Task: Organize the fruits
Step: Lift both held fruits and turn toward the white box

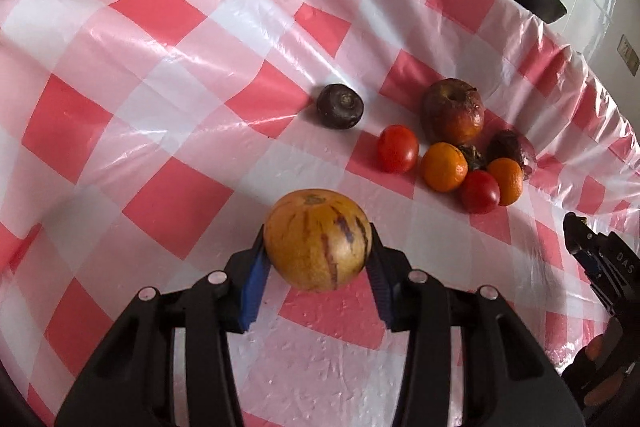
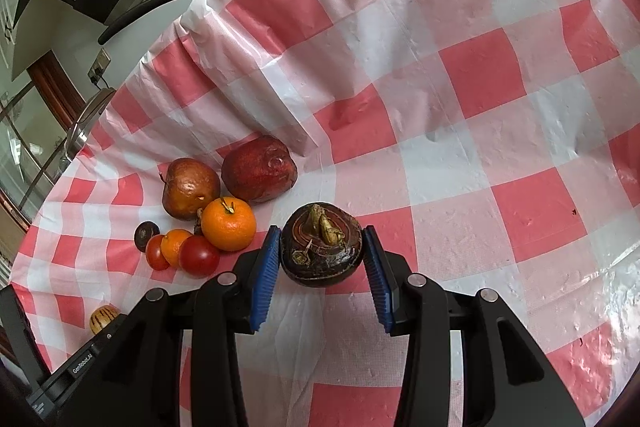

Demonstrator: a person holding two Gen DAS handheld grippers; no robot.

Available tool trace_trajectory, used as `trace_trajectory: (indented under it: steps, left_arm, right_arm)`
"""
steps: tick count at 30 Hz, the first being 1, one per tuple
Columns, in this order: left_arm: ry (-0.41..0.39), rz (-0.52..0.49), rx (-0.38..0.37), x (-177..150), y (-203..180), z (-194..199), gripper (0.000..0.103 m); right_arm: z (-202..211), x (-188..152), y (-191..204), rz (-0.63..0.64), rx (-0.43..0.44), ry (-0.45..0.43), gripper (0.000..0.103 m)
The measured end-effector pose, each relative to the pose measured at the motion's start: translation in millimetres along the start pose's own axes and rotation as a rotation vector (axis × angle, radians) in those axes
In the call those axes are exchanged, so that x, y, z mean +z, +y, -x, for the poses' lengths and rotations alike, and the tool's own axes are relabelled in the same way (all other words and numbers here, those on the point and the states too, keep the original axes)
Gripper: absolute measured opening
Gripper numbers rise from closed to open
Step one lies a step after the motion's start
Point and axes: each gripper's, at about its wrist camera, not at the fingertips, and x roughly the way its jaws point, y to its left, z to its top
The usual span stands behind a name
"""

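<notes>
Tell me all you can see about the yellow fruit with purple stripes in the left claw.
The striped yellow fruit is round to oval, with smooth golden skin, broken purple streaks running down it and a small brownish stem scar on top. It looks whole and firm. It sits between the blue pads of the left claw, which press on both its sides, above the red-and-white checked tablecloth, apart from the other fruits.

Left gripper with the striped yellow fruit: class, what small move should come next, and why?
Probably carry it toward the pile and set it down. The left gripper is shut on the striped yellow fruit, which lies apart from the cluster of tomatoes and oranges on the checked tablecloth. The bare patch beside them looks free.
</notes>
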Motion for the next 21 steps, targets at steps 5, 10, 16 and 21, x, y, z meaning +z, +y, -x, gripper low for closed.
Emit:
trace_trajectory:
  steps: [5,10,16,21]
  left_arm:
    - [0.005,0.019,-0.019,10.5,-9.6,-11.4,0.045]
    - [-0.016,0.041,-0.037,13.4,-6.6,-10.4,0.045]
    - [0.000,0.115,-0.033,0.2,7.9,6.4,0.045]
    - [-0.016,0.065,0.021,-43.2,21.3,52.1,0.045]
  right_arm:
    - [0.6,-0.2,-0.5,-0.002,0.002,-0.004,0.041]
    - [3.1,0.7,-3.5,-0.019,0.000,-0.023,0.041]
    - [4.9,-3.1,0.4,0.003,0.022,0.003,0.041]
    - [32.3,-41.2,14.8,-0.004,0.060,0.079,0.041]
